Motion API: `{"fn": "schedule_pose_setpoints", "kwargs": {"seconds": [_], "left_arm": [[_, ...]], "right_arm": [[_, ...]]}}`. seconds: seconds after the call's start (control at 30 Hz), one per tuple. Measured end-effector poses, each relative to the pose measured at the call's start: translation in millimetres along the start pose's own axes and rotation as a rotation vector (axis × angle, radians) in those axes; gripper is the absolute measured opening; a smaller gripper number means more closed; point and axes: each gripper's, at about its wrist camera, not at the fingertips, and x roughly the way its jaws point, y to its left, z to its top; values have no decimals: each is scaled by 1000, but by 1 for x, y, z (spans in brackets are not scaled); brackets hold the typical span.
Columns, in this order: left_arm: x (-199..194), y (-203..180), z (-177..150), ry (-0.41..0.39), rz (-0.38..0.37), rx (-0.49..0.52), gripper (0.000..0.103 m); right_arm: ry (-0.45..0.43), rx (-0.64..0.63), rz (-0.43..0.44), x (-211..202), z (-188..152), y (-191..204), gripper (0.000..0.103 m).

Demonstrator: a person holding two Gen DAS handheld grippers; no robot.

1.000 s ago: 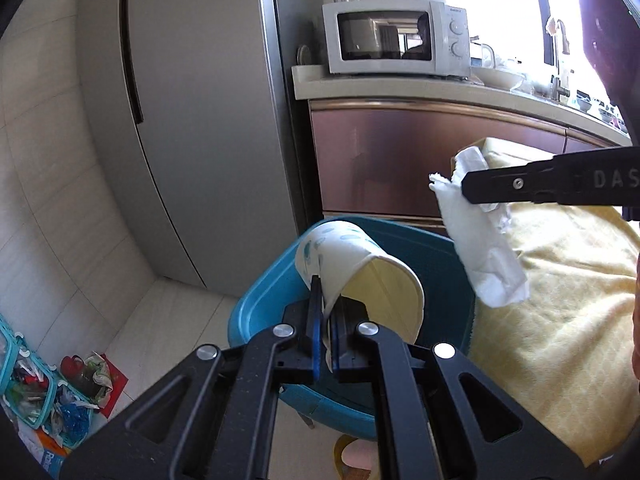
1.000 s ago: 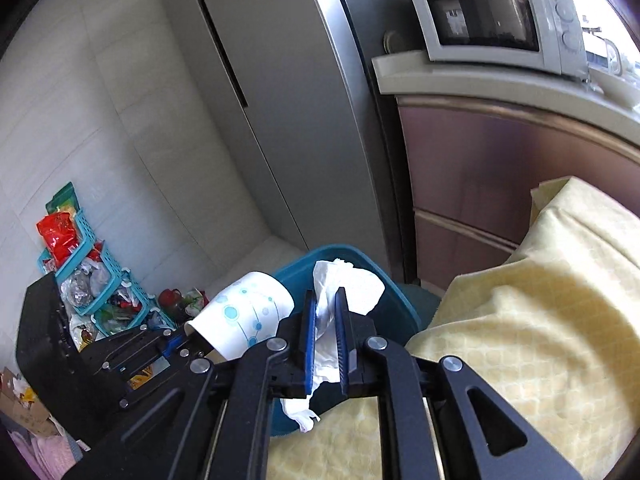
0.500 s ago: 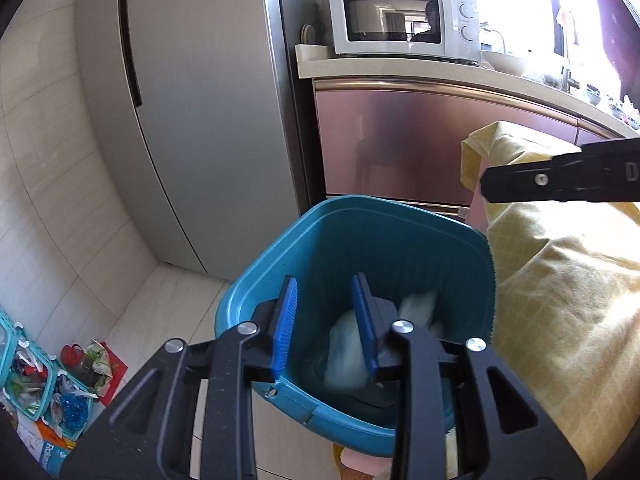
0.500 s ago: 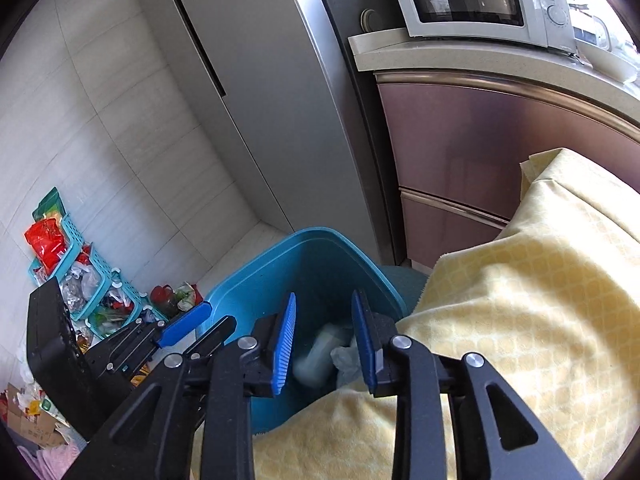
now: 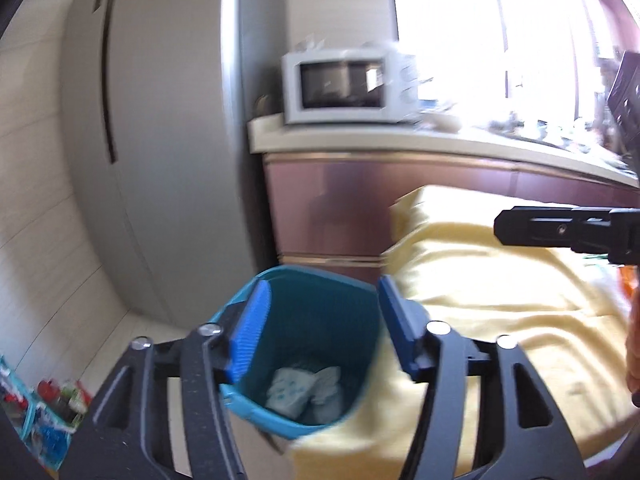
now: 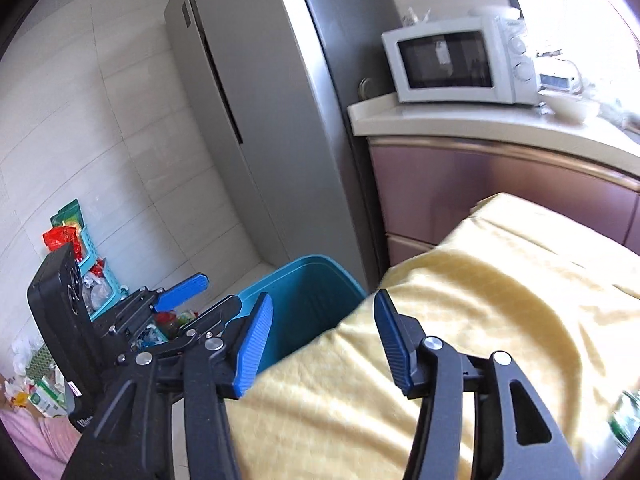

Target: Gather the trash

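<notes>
Left gripper: jaws spread, nothing between them, they have just been opening. Right gripper: same, spread and empty, also just been opening. It sits over the yellow cloth, with the left one just beside it on its left.

Trash: paper cup and crumpled tissue lie at the bottom of the blue bin, visible between the left fingers. The drop looks done for these two pieces.

The bin stands on the floor, touching the cloth's edge, in front of the fridge and the brown cabinet. Microwave is on the counter behind.

Risks from here, my read:
- Cloth drapes against the bin rim; a finger snagging it on the way out could drag fabric into the bin or tip it.
- The two grippers are close together, so they could clip each other while moving.
- Left view is blurred, so a fast swing could misjudge the next pick.
- A green-white item at the right edge may be more trash, cannot tell.
</notes>
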Motion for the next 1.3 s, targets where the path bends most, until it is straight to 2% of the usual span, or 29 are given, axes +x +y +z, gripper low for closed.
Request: {"fn": "schedule_pose_setpoints", "kwargs": {"seconds": [0.13,0.33,0.6,0.77,0.9,0.93,1.3], "left_arm": [[-19,-36,5,-29,-113,52,63],[-27,-101,8,-23,-269,124,65],[-35,-189,-5,-1,-422,238,67],[-27,-231,0,1,-472,293,69],[-21,-253,7,-4,-492,326,69],[-19,-258,8,-2,-497,332,69],[1,-285,23,26,-525,364,70]], "right_arm": [[-49,27,-70,-45,-15,-19,52],[-122,94,-215,-110,-47,-51,52],[-167,202,-423,-180,-95,-99,52],[-181,264,-537,-215,-123,-121,52],[-175,302,-586,-229,-141,-134,53],[-170,307,-595,-228,-142,-136,56],[-132,355,-599,-222,-166,-150,58]]}}
